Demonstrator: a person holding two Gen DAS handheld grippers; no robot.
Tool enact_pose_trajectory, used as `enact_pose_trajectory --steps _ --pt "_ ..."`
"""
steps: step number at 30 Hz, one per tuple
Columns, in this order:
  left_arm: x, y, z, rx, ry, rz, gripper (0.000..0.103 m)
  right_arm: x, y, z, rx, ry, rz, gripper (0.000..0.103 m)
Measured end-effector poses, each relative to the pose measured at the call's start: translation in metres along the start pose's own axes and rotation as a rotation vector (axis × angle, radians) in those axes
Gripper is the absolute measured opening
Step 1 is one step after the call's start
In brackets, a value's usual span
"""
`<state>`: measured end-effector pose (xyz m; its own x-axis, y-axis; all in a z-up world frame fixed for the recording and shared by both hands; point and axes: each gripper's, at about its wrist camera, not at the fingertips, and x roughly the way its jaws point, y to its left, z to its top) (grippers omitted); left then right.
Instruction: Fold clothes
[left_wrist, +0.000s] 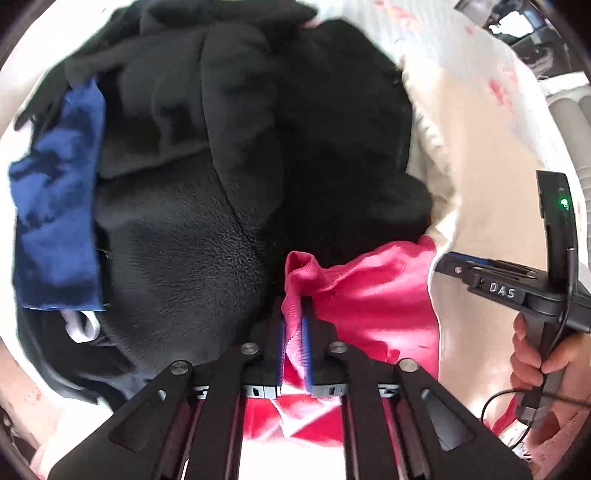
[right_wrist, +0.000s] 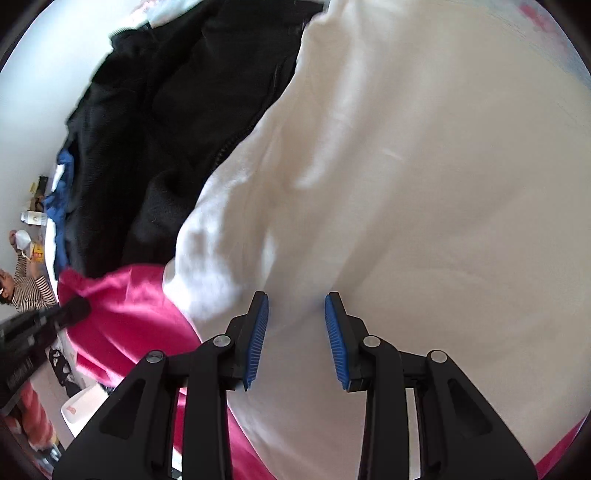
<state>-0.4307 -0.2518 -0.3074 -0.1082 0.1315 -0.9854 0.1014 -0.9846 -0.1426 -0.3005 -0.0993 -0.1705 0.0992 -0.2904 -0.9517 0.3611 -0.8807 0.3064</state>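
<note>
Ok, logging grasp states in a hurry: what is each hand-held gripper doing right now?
Left hand-held gripper: closed, pinching a fold of the pink garment.
Right hand-held gripper: open, holding nothing, over the white garment.

Pink garment (left_wrist: 376, 295) lower part hidden under gripper frame; black fleece (left_wrist: 192, 229) top edge blurred.

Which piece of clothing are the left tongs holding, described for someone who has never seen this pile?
Find the big black fleece heaped in the middle. Just right of it, against the cream fabric, lies the pink garment, pinched in the left tongs. It is the only bright pink piece.
</note>
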Motion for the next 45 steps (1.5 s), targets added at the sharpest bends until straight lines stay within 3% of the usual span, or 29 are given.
enact_pose_trajectory --steps 3,5,7,8,9,12,14,16,20,24,29,30,34,35,36,37,38,39,40,42,45 --pt "0.012 0.007 0.017 -0.090 0.017 -0.016 0.019 -0.016 -0.022 -0.012 0.050 -0.019 -0.002 0.032" --pt "-0.007 0.000 0.025 -0.091 -0.072 -0.011 0.025 -0.033 -0.040 -0.023 0.091 -0.044 -0.002 0.032" --pt "-0.033 -0.021 0.028 -0.014 -0.184 0.008 0.043 -0.049 -0.058 -0.034 0.131 -0.068 -0.003 0.032" --pt "-0.046 -0.032 0.030 0.026 -0.240 0.018 0.045 -0.058 -0.066 -0.039 0.151 -0.081 -0.003 0.032" --pt "-0.052 -0.048 0.032 0.075 -0.254 -0.026 0.048 -0.066 -0.075 -0.045 0.171 -0.093 -0.003 0.032" --pt "-0.026 -0.116 0.012 0.184 -0.152 -0.133 0.048 -0.091 -0.106 -0.068 0.240 -0.125 -0.010 0.032" --pt "-0.008 -0.161 -0.002 0.256 -0.082 -0.203 0.048 -0.105 -0.137 -0.103 0.312 -0.132 -0.035 0.032" --pt "-0.018 -0.204 -0.084 0.327 -0.018 -0.249 0.048 -0.119 -0.168 -0.138 0.385 -0.138 -0.060 0.032" --pt "0.023 -0.313 -0.115 0.457 0.112 -0.354 0.048 -0.147 -0.231 -0.208 0.529 -0.150 -0.111 0.032" --pt "0.002 -0.413 -0.183 0.581 0.230 -0.427 0.047 -0.175 -0.294 -0.279 0.674 -0.161 -0.161 0.032" --pt "-0.016 -0.488 -0.247 0.704 0.357 -0.461 0.048 -0.209 -0.365 -0.366 0.850 -0.166 -0.229 0.032" --pt "-0.030 -0.488 -0.260 0.738 0.370 -0.455 0.049 -0.214 -0.375 -0.381 0.874 -0.160 -0.240 0.032" --pt "-0.042 -0.539 -0.306 0.837 0.460 -0.466 0.071 -0.228 -0.408 -0.429 0.926 -0.121 -0.267 0.032" --pt "-0.036 -0.552 -0.315 0.850 0.479 -0.451 0.071 -0.230 -0.412 -0.435 0.929 -0.113 -0.271 0.032" --pt "-0.032 -0.559 -0.322 0.866 0.487 -0.422 0.071 -0.231 -0.417 -0.441 0.932 -0.104 -0.274 0.032" --pt "-0.027 -0.561 -0.328 0.889 0.481 -0.369 0.060 -0.232 -0.420 -0.444 0.932 -0.101 -0.270 0.032" --pt "-0.023 -0.562 -0.333 0.913 0.473 -0.313 0.044 -0.233 -0.421 -0.444 0.929 -0.103 -0.258 0.032" --pt "-0.019 -0.563 -0.338 0.935 0.464 -0.257 0.019 -0.233 -0.422 -0.445 0.927 -0.106 -0.246 0.032" --pt "-0.015 -0.558 -0.335 0.911 0.464 -0.232 0.013 -0.234 -0.423 -0.445 0.924 -0.108 -0.234 0.032" --pt "-0.018 -0.544 -0.320 0.815 0.472 -0.276 0.009 -0.233 -0.422 -0.443 0.914 -0.112 -0.210 0.032" --pt "-0.038 -0.513 -0.290 0.704 0.413 -0.276 0.008 -0.223 -0.410 -0.427 0.883 -0.113 -0.170 0.032"
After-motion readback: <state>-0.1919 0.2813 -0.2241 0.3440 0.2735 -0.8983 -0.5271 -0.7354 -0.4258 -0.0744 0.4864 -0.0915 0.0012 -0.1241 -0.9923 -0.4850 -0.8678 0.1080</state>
